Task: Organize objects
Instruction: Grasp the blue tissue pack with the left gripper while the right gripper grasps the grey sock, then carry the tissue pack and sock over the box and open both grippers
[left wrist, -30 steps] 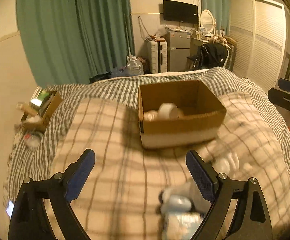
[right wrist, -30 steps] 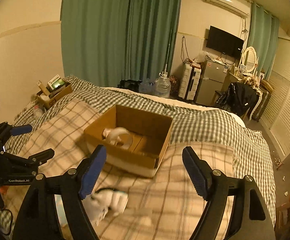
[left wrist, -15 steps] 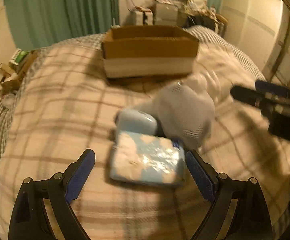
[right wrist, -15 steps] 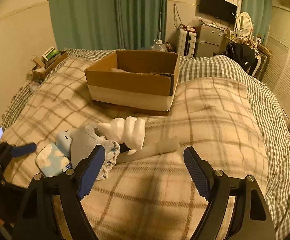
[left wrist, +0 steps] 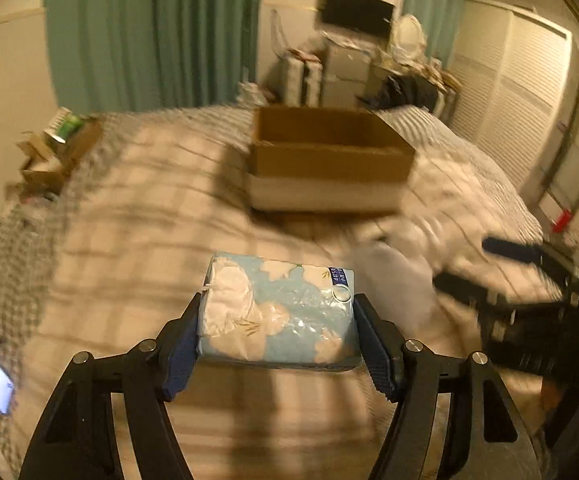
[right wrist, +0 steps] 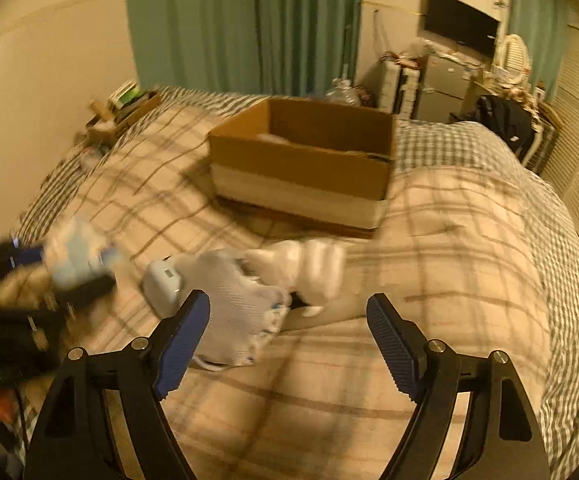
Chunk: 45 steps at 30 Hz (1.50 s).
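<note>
Bed [right wrist: 449, 240] under a soft beige plaid quilt, with a grey-checked cover at its edges. Open rectangular brown cardboard box [right wrist: 301, 160] with a pale lower band, resting on the quilt. In front of the box: a ribbed light-grey fabric piece [right wrist: 237, 312], a lumpy white plush toy [right wrist: 309, 272] touching it, and a smooth pale-blue rounded case [right wrist: 163, 284] on the fabric's other side. Glossy light-blue plastic tissue pack with white floral print [left wrist: 277, 312], held above the quilt in front of the box. Left hand-held gripper [left wrist: 277, 344]: black frame, blue ridged pads clamped on the pack's two sides. Right hand-held gripper [right wrist: 287, 340]: jaws spread wide, nothing between them, above the quilt in front of the box.
</note>
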{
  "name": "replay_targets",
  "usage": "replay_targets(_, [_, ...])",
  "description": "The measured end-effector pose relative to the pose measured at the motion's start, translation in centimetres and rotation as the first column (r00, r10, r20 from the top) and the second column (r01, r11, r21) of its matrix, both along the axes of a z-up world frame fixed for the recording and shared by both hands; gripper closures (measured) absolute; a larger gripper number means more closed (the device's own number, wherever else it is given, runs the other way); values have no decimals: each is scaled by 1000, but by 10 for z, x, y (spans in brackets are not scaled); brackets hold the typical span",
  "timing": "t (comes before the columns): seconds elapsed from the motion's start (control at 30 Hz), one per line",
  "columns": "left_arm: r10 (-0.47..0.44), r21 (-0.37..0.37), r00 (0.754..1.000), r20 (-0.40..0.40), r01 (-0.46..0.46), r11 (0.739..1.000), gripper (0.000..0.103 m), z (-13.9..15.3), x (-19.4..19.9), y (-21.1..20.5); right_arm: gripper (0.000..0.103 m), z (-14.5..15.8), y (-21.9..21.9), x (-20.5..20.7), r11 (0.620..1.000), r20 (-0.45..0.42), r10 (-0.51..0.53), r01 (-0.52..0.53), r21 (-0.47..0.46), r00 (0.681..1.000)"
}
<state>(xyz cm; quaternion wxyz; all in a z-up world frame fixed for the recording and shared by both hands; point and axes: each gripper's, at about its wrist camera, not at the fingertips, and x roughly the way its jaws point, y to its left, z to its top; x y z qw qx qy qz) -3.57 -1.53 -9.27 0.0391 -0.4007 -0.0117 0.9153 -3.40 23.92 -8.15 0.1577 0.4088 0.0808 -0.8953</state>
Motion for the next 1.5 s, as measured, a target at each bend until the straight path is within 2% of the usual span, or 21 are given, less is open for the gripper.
replay_targets(0.07, [24,-10,1000,0,-24,1000,31,-1,-6,-8,23,-9,-15,-2,999,25,41,-42,26,999])
replay_targets(0.17, [39,23,999,22,-40,999,31,-8,-15,-18,23,-29,-34,-7,993,93,98,-104,61,991])
replay_targets(0.33, [36,35,998,48,-38,999,31,-24,-22,-19,23,-57,-45,-12,987,170,124,-139,81,978])
replay_targets(0.4, [36,39,998,56,-38,999,31,-26,-19,-18,44,-64,-46,-12,985,188,129,-147,86,974])
replay_targets(0.47, [34,44,998,56,-37,998,31,-27,-18,-19,52,-63,-44,-11,987,181,116,-134,90,976])
replay_targets(0.63, [45,52,998,37,-47,998,31,-19,-13,-27,58,-35,-36,3,989,99,113,-121,83,989])
replay_targets(0.83, [54,79,999,2,-54,995,31,-5,-12,-35,60,10,-25,22,993,36,120,-121,14,992])
replay_targets(1.03, [65,88,997,-36,-62,994,31,14,-19,-39,60,57,-16,33,992,-56,125,-126,-16,991])
replay_targets(1.27, [39,87,994,-106,-30,996,31,51,-54,-36,60,98,-11,6,994,-168,111,-112,3,980])
replay_targets(1.5, [21,84,983,-181,-6,996,31,86,-111,-26,62,127,-12,-59,995,-242,103,-99,28,965])
